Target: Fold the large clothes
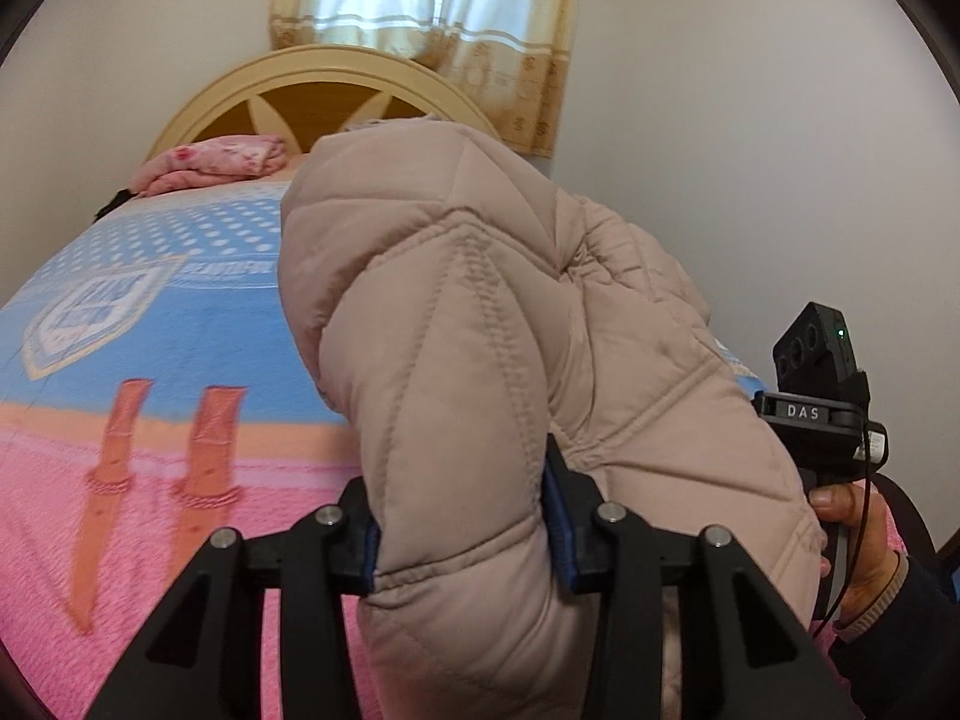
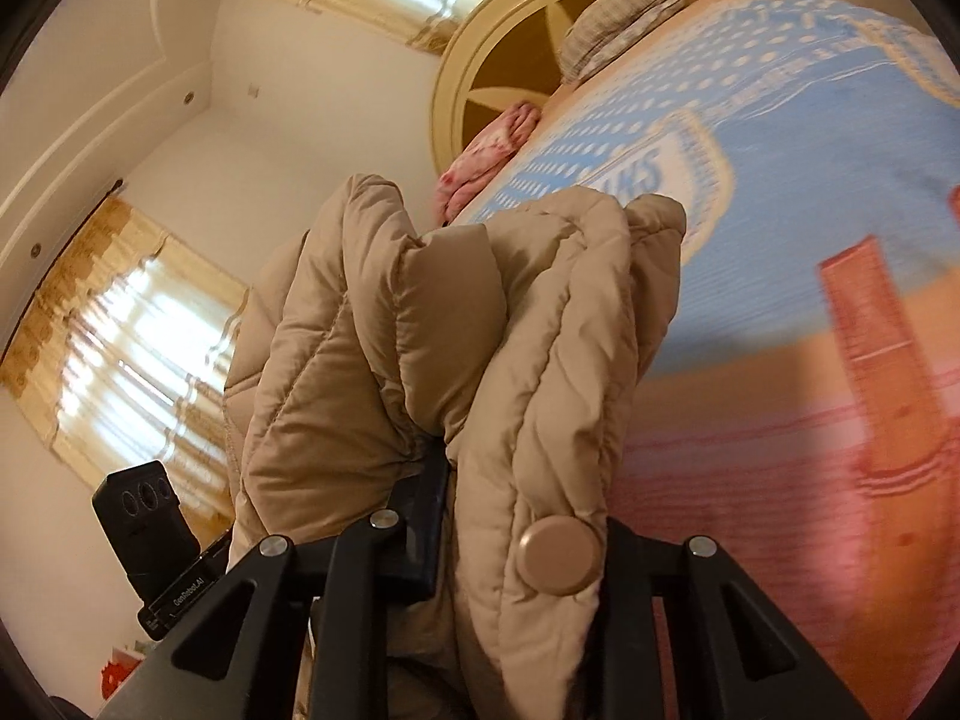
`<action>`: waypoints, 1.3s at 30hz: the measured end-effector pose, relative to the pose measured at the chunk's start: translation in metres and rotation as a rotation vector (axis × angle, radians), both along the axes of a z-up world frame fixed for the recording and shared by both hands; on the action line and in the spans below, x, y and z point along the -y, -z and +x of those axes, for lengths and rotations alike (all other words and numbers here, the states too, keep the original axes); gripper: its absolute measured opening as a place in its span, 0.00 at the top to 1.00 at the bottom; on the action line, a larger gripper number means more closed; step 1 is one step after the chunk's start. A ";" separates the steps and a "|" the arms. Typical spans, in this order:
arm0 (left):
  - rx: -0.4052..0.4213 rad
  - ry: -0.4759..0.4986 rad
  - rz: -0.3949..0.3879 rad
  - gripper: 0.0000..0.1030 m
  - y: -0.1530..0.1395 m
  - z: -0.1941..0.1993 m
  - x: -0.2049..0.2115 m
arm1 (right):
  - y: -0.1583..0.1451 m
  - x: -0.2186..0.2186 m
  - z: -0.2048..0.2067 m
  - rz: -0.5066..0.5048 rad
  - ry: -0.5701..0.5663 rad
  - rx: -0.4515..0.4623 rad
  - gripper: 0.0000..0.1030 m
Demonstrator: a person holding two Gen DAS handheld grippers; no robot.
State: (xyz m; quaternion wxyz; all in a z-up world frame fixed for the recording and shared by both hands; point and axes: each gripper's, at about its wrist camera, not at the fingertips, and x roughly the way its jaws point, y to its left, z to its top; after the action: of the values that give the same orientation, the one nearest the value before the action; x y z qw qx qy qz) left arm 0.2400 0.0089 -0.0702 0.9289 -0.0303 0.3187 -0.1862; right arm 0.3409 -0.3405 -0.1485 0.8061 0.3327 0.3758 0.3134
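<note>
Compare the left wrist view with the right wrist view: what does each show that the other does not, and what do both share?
Left wrist view only: a hand gripping the right gripper's handle, and the left gripper with its jaws clamped on a quilted fold.

Right wrist view only: a round snap button, a grey pillow, a second curtained window, and the right gripper clamped on the coat's edge.

Both: the beige quilted coat, the blue-and-pink bedspread, the headboard and a pink floral bundle.
</note>
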 end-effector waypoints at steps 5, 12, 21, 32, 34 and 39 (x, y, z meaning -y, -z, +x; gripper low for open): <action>0.008 -0.053 -0.007 0.58 -0.001 -0.005 -0.027 | 0.002 -0.039 0.009 0.011 -0.050 -0.007 0.77; 0.008 -0.127 -0.017 0.58 0.004 -0.014 -0.078 | 0.005 -0.092 0.018 0.016 -0.130 -0.015 0.77; -0.003 -0.210 -0.040 0.58 0.013 -0.028 -0.122 | 0.012 -0.153 0.025 0.014 -0.219 -0.027 0.77; -0.023 -0.298 -0.048 0.58 0.030 -0.034 -0.165 | 0.016 -0.219 0.033 -0.008 -0.323 -0.043 0.77; -0.036 -0.315 -0.048 0.58 0.037 -0.033 -0.173 | 0.021 -0.229 0.035 -0.009 -0.335 -0.053 0.77; -0.057 -0.337 -0.055 0.58 0.047 -0.035 -0.184 | 0.028 -0.251 0.038 -0.018 -0.359 -0.065 0.77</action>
State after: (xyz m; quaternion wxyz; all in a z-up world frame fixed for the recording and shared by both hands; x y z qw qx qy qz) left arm 0.2051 0.1933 -0.1176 0.9363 -0.1140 0.3302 -0.0357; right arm 0.3784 -0.0892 -0.1766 0.7276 0.2631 0.4577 0.4380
